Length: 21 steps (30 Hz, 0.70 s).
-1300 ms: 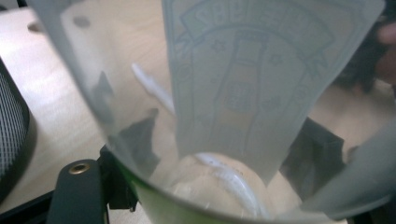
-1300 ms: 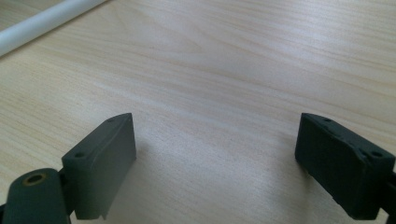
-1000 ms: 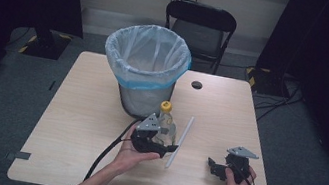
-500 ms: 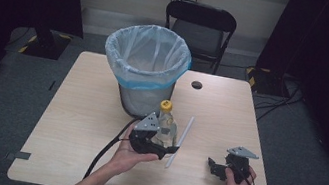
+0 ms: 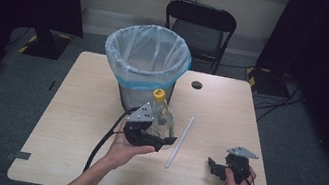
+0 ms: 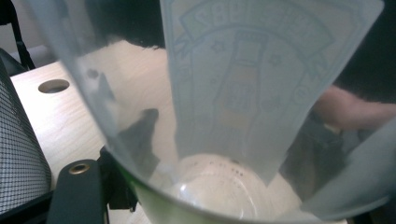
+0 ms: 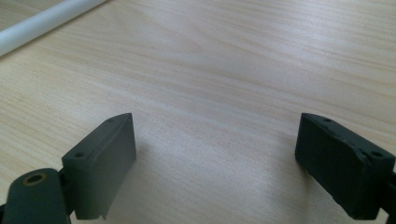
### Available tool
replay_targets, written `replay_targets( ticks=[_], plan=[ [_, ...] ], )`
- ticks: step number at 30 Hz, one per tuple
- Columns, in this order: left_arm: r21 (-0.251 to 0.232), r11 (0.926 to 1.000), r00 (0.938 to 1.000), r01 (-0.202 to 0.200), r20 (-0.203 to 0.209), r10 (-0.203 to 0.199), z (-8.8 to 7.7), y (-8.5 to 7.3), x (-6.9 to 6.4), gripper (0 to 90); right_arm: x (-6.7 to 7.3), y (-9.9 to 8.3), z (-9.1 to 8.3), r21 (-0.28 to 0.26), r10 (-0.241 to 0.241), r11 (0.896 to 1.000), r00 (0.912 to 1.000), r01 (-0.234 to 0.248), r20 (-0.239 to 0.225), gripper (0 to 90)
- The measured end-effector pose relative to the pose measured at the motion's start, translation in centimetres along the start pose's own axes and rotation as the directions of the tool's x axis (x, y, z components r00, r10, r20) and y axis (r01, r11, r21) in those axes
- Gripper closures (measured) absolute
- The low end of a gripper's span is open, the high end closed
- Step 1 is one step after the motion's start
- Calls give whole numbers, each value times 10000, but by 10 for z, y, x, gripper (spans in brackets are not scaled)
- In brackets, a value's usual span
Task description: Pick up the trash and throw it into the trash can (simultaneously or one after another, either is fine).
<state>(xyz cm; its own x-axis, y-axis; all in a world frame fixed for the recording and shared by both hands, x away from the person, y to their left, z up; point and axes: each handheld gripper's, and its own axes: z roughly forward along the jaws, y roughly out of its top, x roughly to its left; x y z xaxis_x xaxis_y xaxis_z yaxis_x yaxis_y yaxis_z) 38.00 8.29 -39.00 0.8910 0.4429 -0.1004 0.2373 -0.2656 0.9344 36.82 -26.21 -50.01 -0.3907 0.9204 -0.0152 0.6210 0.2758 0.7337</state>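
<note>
While the right gripper [image 5: 217, 167] rests low near the table's [image 5: 78, 108] near right corner with its jaws spread wide and nothing between them, the left gripper [image 5: 157, 141] is clamped around a clear plastic bottle [image 5: 162, 117]. The bottle stands roughly upright in the grip, its yellow cap [image 5: 158, 93] rising above the gripper's grey plate, and its lower body sits between the jaws. In the left gripper view the bottle [image 6: 224, 107] presses right up against the camera, its pale label and rounded base visible through the clear wall.

Just beyond the left gripper, behind the bottle, stands a bin [image 5: 147, 64] lined with a translucent bag. To the right of the left gripper, between it and the right gripper, a white tube [image 5: 180, 142] lies flat on the wood, apart from both. In the right gripper view that tube [image 7: 44, 21] crosses the far left corner, well ahead of the open jaws, which frame only bare wood grain. A black chair [image 5: 199, 27] stands past the table's far edge.
</note>
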Motion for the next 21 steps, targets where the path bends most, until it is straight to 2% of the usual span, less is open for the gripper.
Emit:
replay_targets(
  ticks=[19,21],
  plan=[
    [-530,9985,9999,-112,57,115,-20,35,5,281,0,0,0,2,-3,10000,10000,3,1,116],
    [-788,9969,9999,-34,120,44,-22,40,5,281,0,0,0,0,-5,10000,10000,5,0,116]
  ],
)
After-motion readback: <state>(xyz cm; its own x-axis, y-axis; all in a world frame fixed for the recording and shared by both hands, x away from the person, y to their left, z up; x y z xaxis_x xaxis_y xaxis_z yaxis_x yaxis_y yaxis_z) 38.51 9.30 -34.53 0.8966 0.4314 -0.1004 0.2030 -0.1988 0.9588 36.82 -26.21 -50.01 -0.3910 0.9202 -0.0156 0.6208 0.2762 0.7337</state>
